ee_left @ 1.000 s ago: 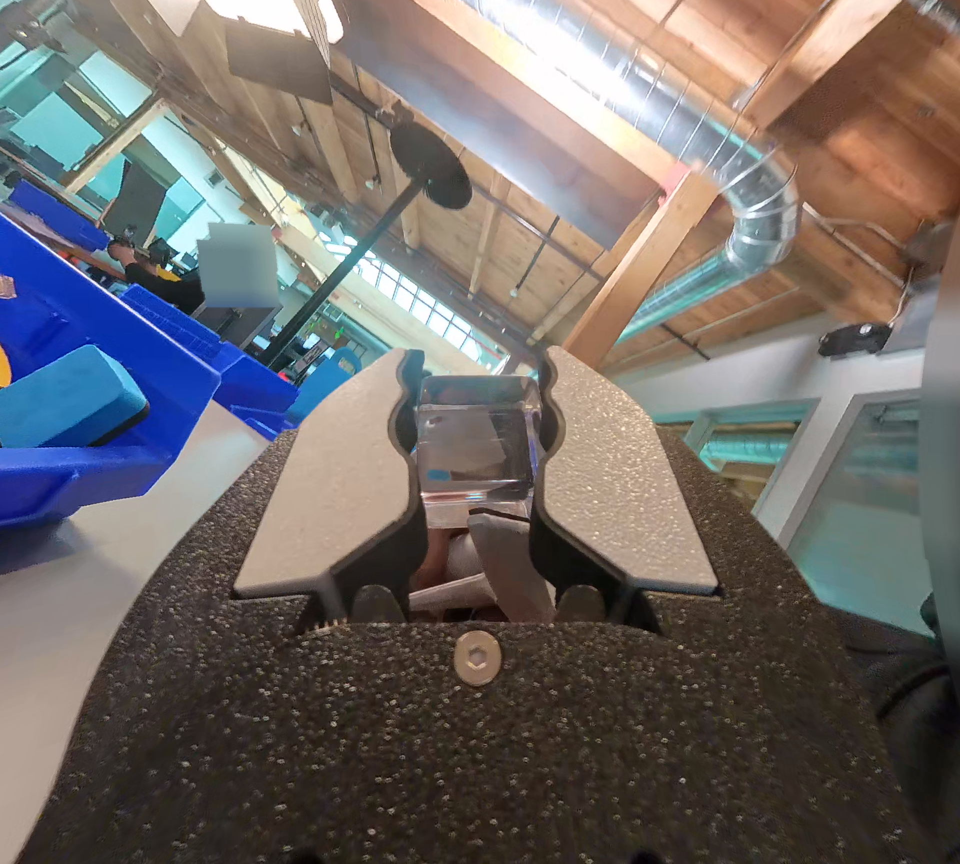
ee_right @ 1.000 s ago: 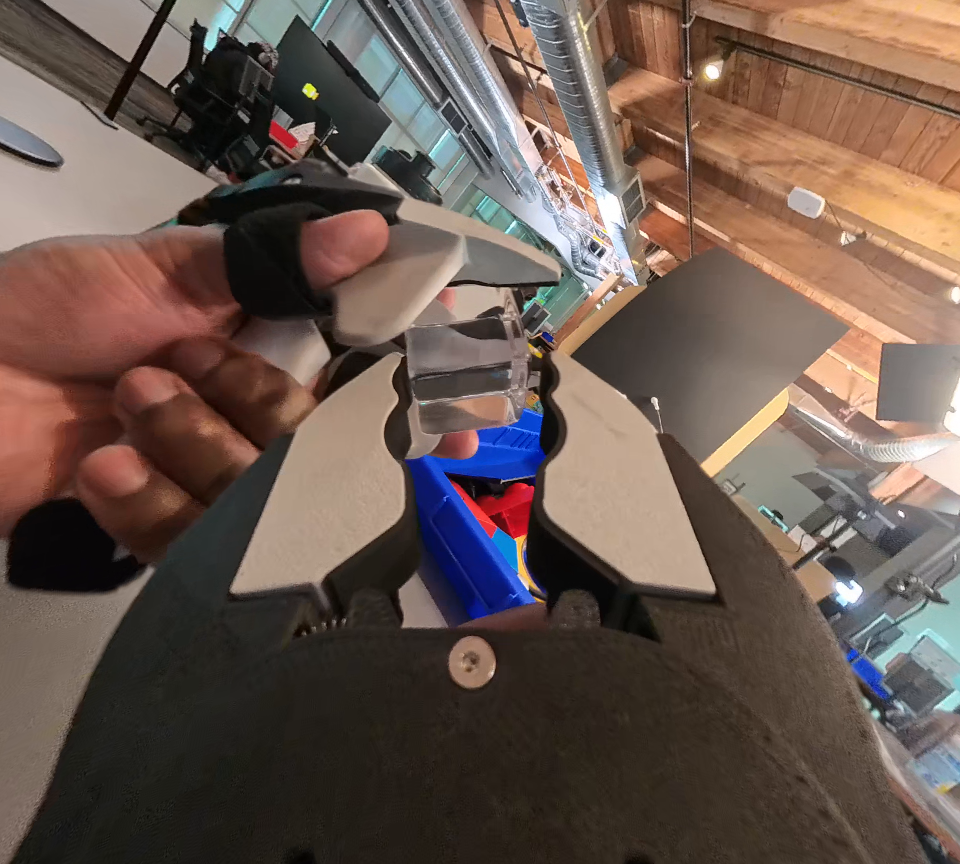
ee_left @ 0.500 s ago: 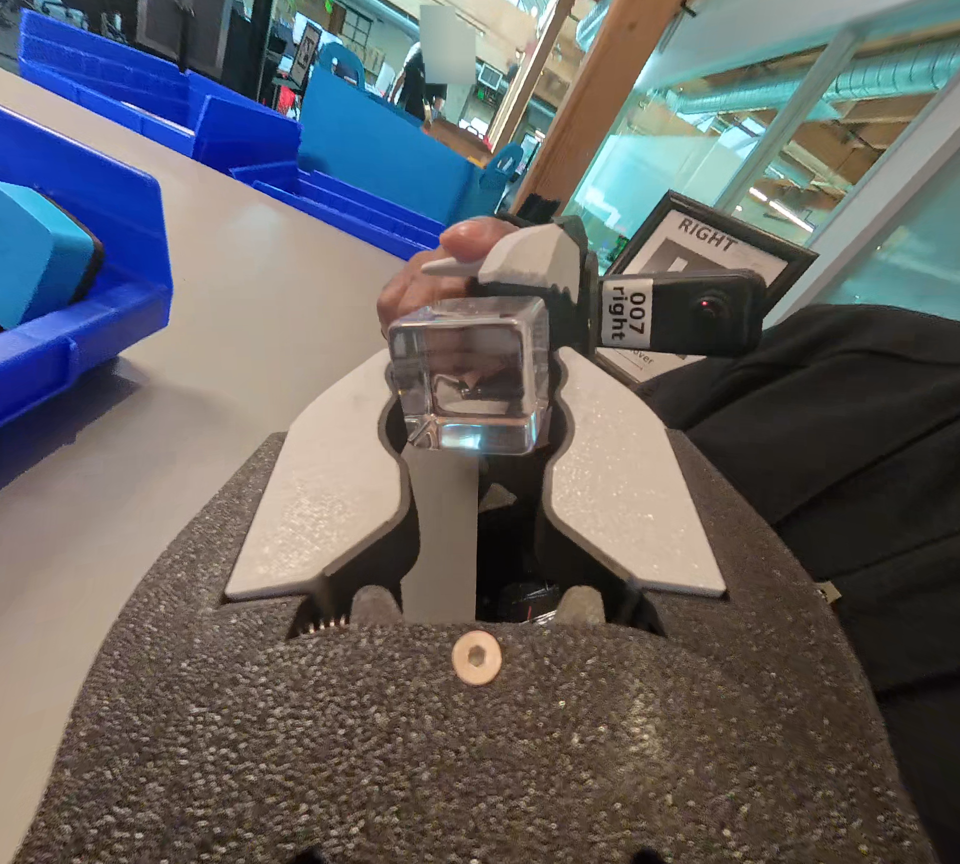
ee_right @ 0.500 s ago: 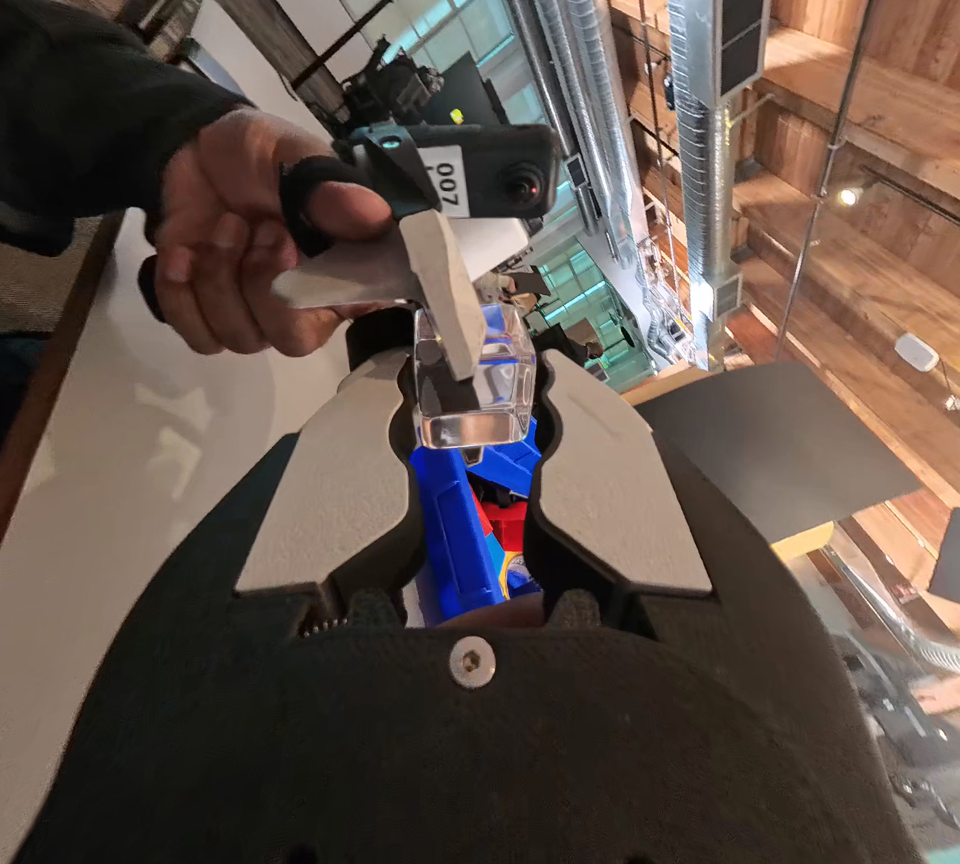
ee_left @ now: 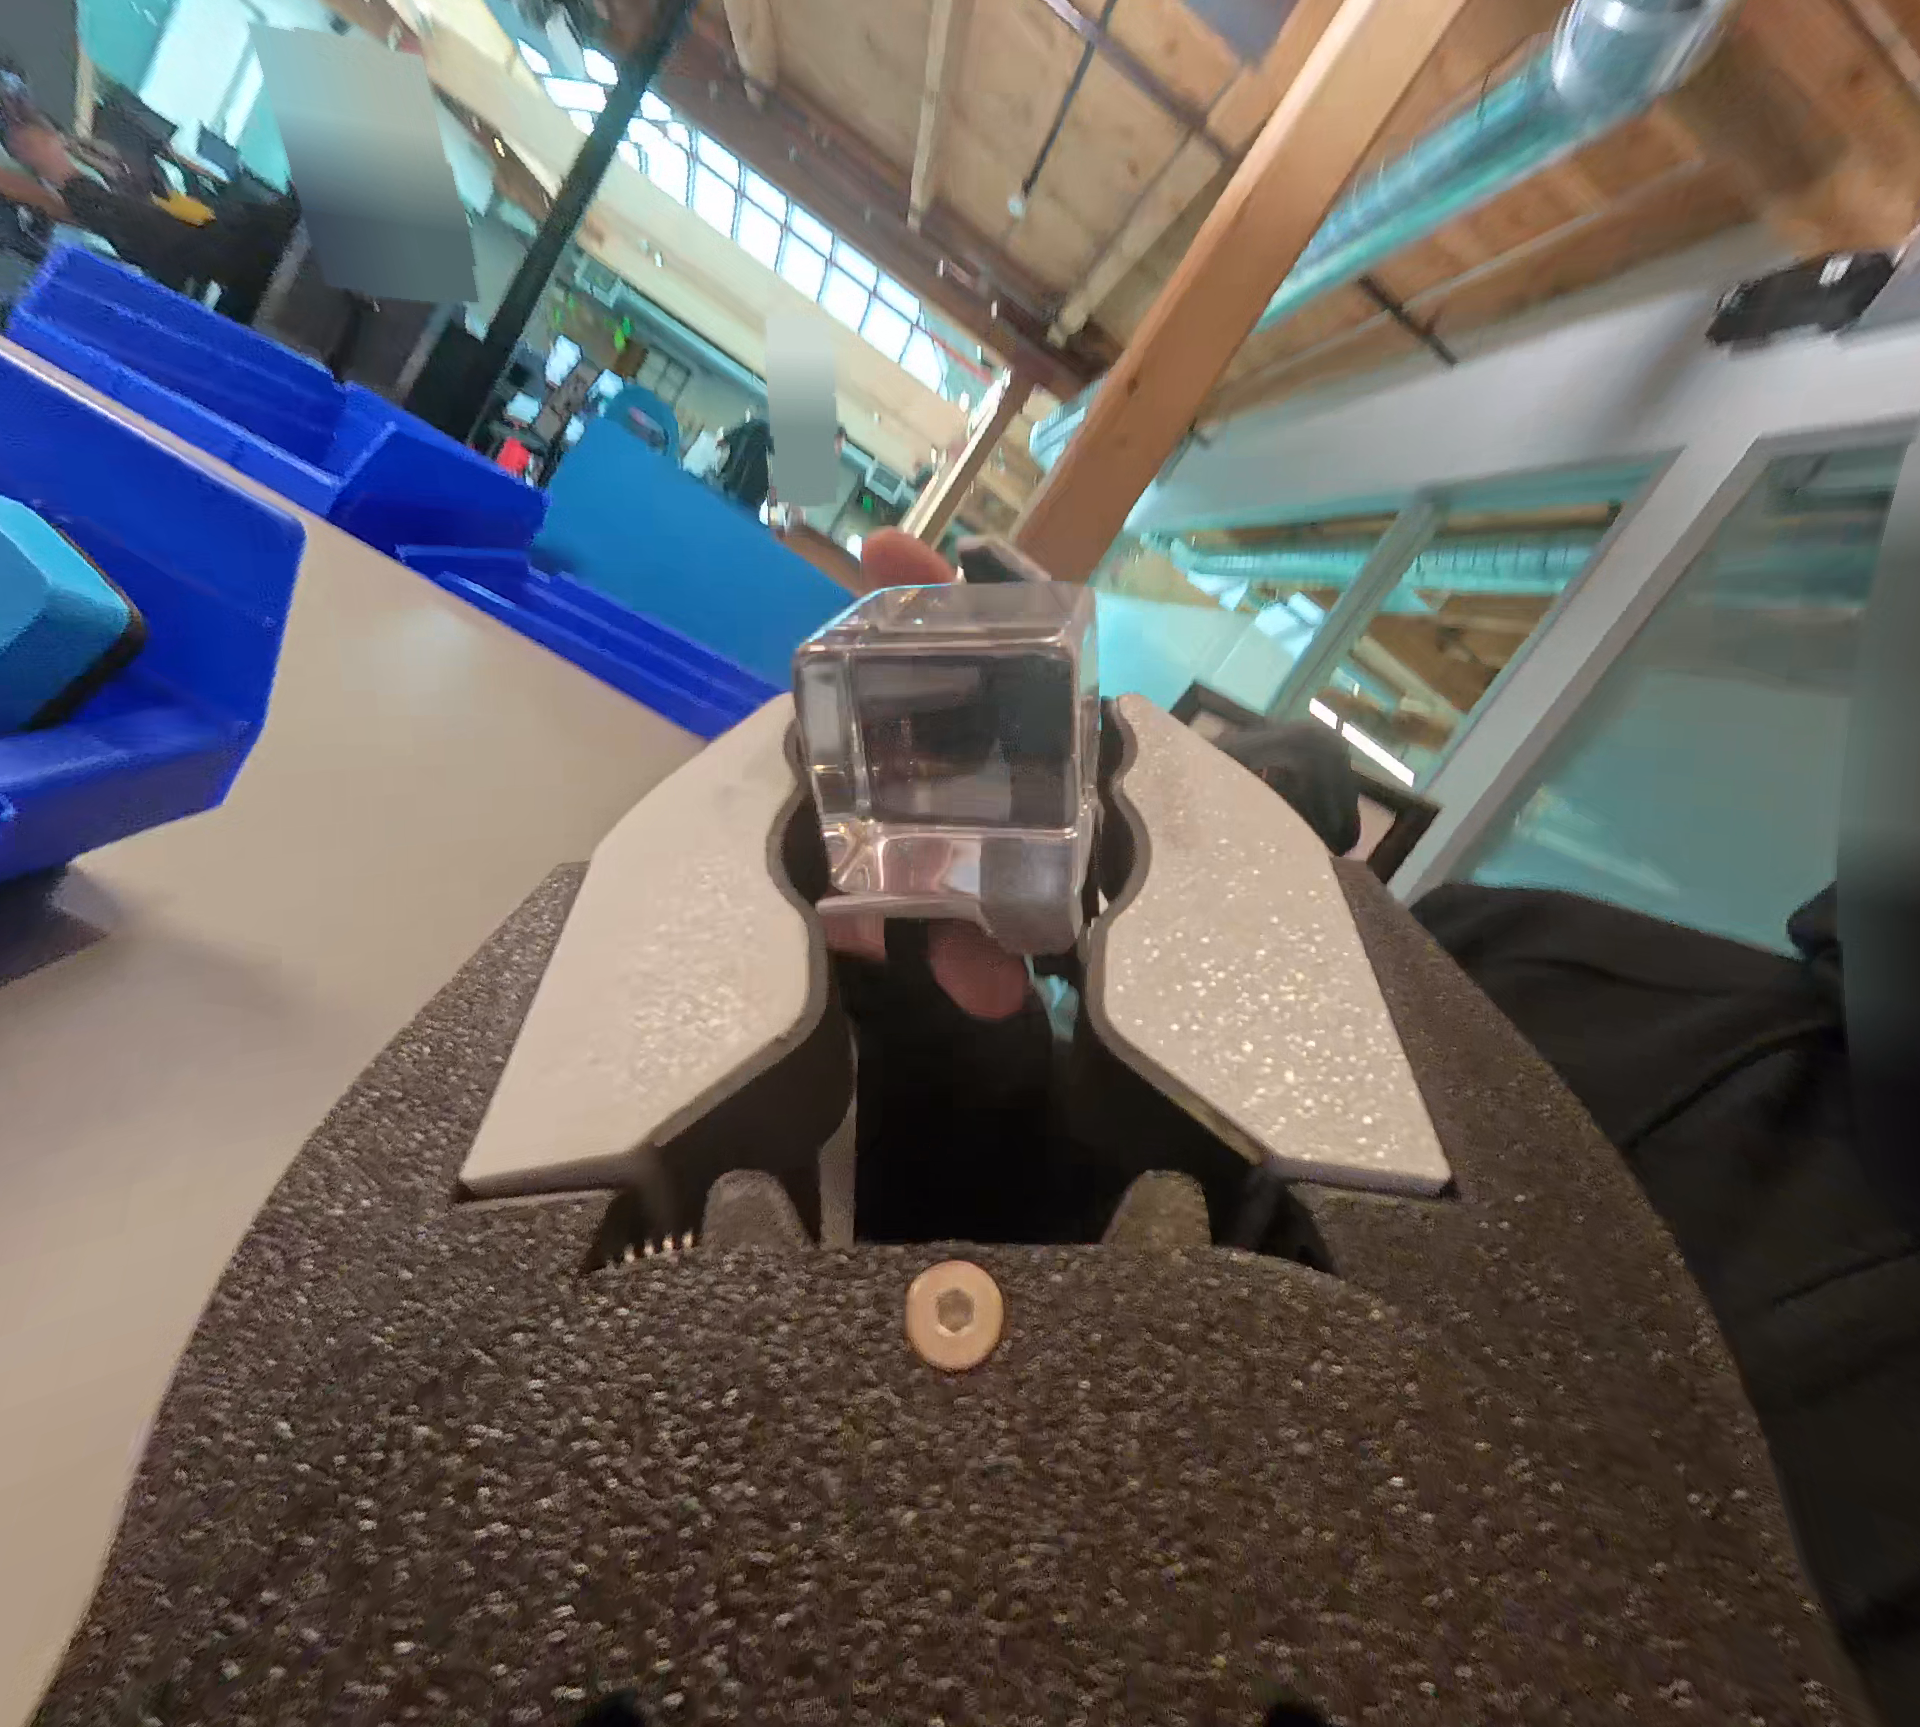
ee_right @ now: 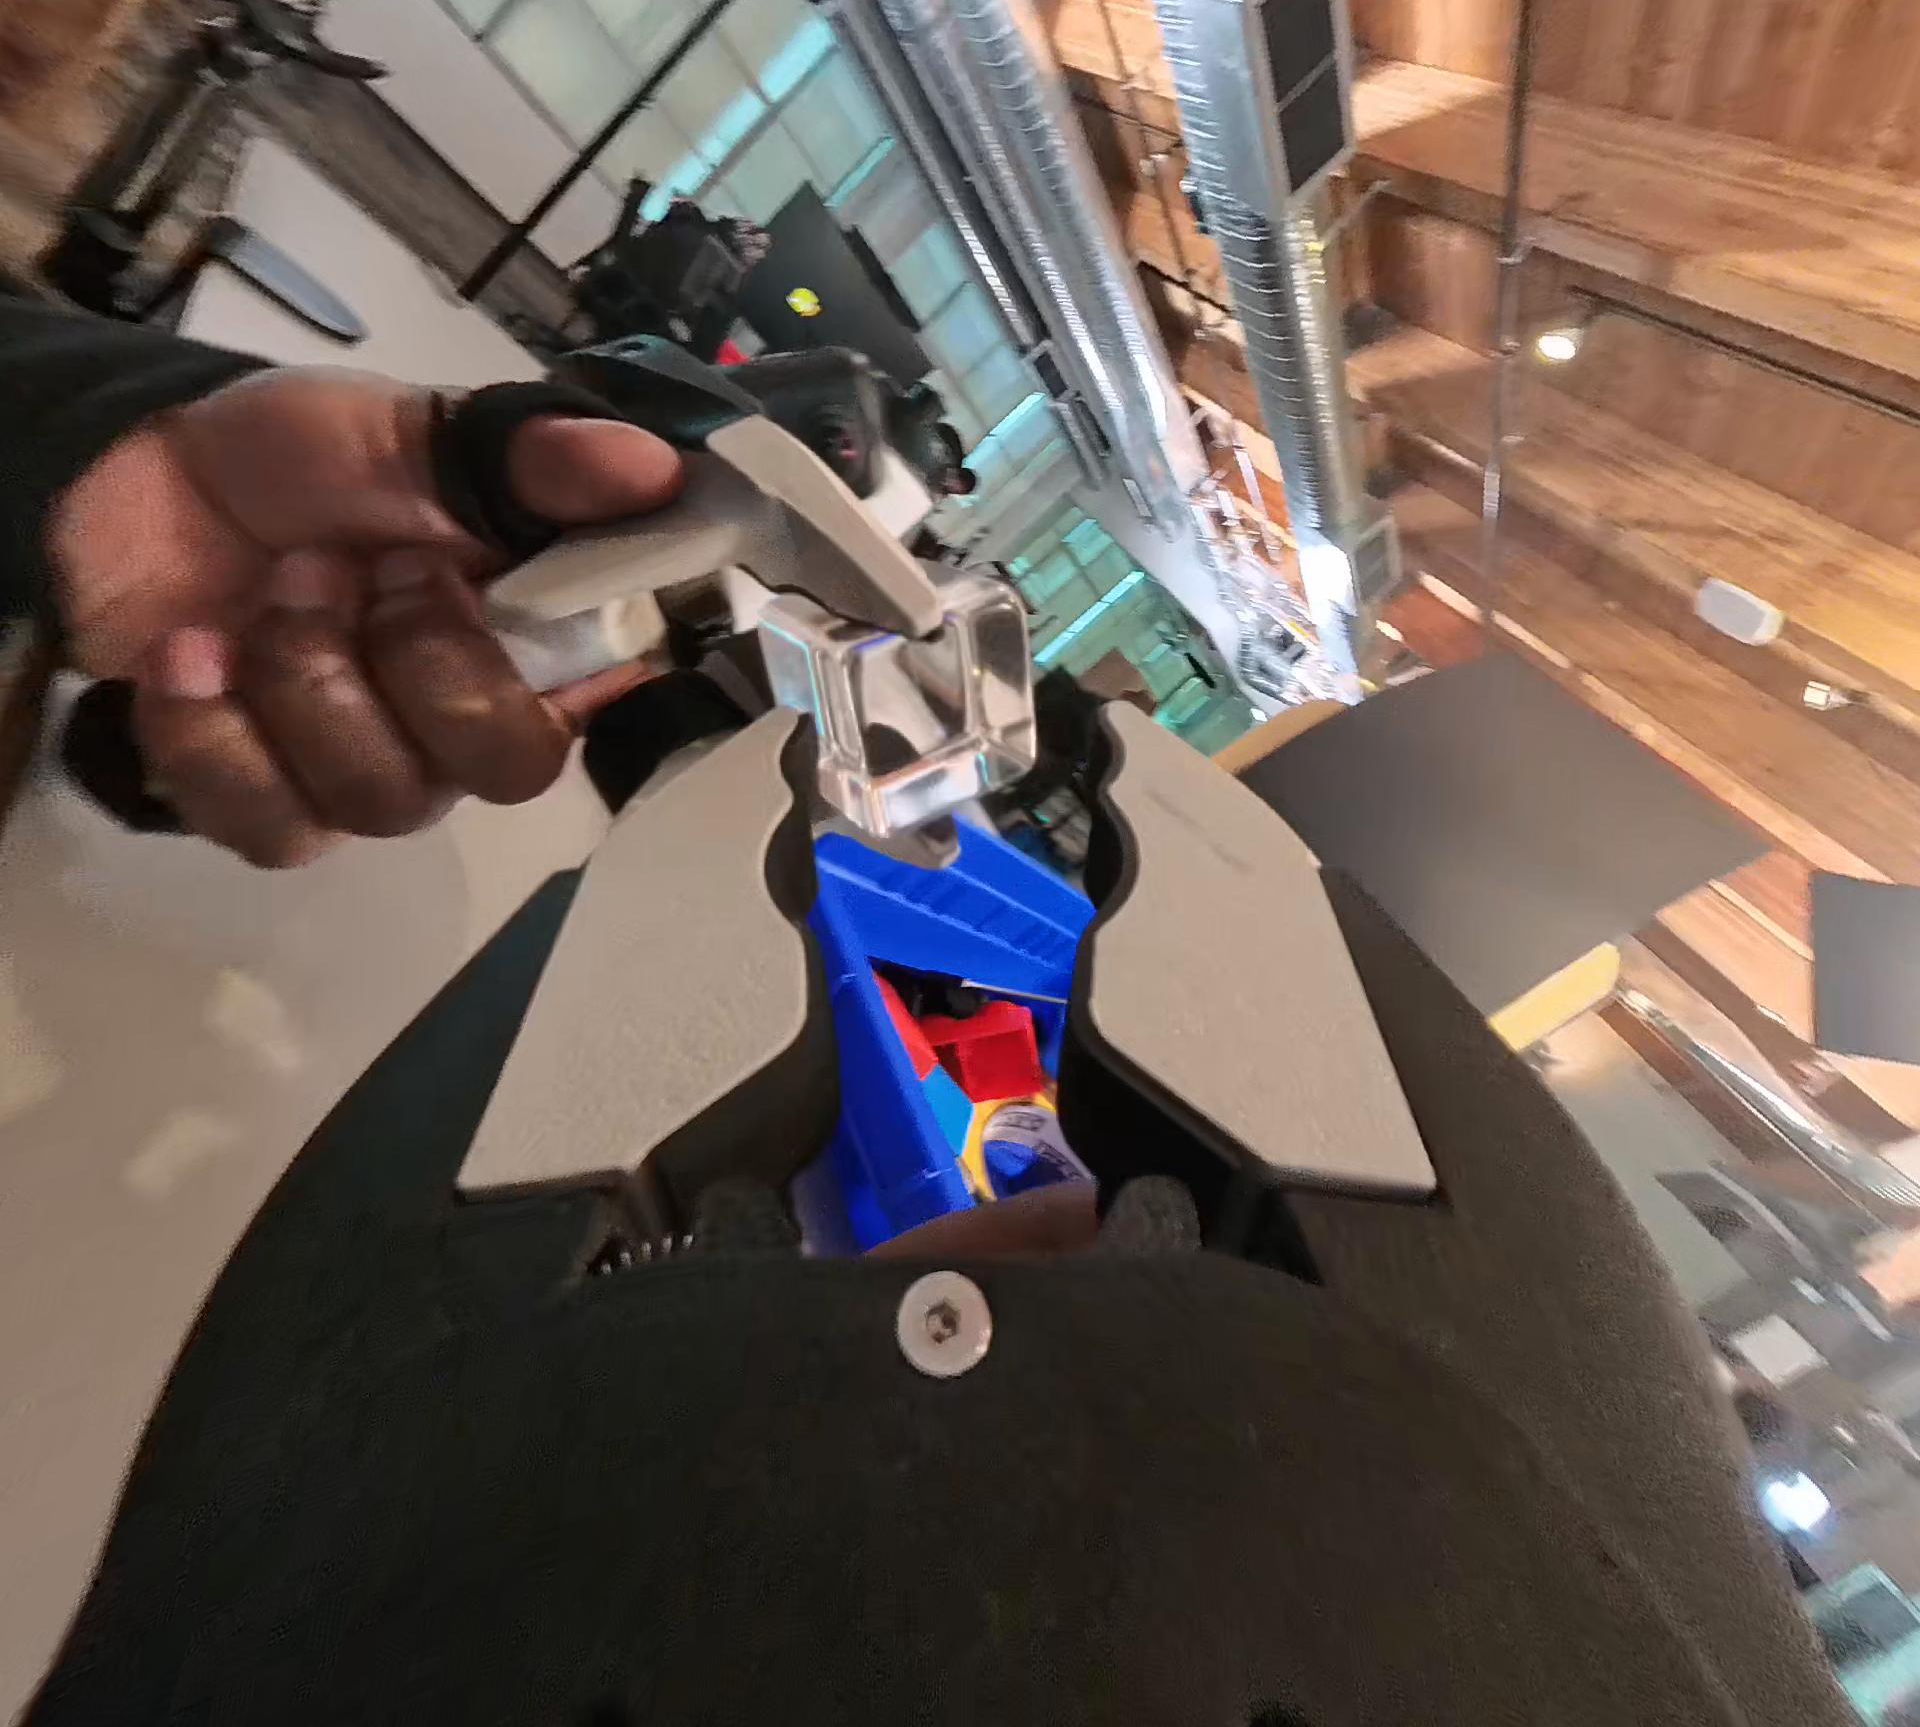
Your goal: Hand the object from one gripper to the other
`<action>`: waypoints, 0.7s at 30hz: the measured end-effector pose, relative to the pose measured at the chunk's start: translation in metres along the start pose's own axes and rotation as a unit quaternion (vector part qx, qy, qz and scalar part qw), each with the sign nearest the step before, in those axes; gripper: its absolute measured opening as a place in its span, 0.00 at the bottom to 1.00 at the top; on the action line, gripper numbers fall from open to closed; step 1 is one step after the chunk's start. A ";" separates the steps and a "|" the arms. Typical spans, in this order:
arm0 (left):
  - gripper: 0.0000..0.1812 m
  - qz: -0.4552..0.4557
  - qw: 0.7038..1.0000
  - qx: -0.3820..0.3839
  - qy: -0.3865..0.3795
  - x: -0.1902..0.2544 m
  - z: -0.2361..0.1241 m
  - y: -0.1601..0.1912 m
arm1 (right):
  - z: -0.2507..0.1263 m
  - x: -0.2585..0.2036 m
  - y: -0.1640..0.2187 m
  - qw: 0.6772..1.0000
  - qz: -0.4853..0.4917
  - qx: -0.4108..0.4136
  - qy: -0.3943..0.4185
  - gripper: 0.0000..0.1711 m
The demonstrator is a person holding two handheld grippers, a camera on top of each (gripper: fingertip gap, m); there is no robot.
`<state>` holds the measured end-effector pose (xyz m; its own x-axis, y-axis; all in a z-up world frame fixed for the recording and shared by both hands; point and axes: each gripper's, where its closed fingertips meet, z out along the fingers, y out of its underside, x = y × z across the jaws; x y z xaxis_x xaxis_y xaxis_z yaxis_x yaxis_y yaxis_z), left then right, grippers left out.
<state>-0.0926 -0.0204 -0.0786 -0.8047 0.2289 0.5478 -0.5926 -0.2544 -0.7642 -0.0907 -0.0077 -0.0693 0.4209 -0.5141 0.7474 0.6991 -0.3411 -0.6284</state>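
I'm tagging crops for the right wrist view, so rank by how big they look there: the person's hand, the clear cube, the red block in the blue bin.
1. hand, clearly largest.
2. clear cube.
3. red block, smallest; it is farther off and partly hidden in the blue bin, so its true size is unsure.

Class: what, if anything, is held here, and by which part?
A clear cube, pinched on two opposite flat faces by the left gripper; the right gripper looks open around it.
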 end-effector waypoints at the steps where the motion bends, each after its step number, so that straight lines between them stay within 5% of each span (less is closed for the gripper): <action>1: 0.28 -0.012 0.999 0.030 -0.001 -0.001 -0.001 -0.007 | 0.002 0.005 0.000 1.000 -0.003 -0.003 0.023 0.28; 9: 0.28 -0.110 0.974 0.195 -0.027 -0.020 -0.010 -0.030 | 0.020 0.004 0.010 0.992 -0.040 -0.061 0.103 0.31; 16: 0.28 -0.054 0.973 0.214 -0.059 -0.017 -0.004 -0.027 | 0.028 -0.006 0.011 0.990 -0.028 -0.075 0.114 0.33; 21: 0.28 -0.017 0.985 0.152 -0.079 -0.016 0.004 -0.016 | 0.028 -0.003 0.014 0.989 -0.027 -0.082 0.123 0.31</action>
<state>-0.0703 -0.0239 -0.0738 -0.7661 0.0991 0.6351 -0.5826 -0.5245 -0.6209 -0.0657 0.0113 -0.0745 0.2177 -0.6612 0.7179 0.6048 -0.4859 -0.6310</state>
